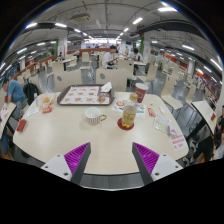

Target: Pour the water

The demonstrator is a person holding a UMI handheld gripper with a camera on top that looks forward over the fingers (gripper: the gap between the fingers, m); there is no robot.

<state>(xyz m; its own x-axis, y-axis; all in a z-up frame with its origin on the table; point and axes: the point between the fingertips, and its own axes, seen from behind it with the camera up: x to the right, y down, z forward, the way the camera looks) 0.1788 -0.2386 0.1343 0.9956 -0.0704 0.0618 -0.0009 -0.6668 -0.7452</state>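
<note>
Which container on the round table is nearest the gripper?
The clear yellowish cup, on a red coaster, just beyond the open gripper. The white mug sits beside it, slightly farther.

The large room was evenly and brightly lit by rows of long white ceiling light strips (140, 20), only soft shadows being cast on the pale round table top (100, 135), while straight lines were strongly bowed towards the edges by the wide-angle lens.
</note>
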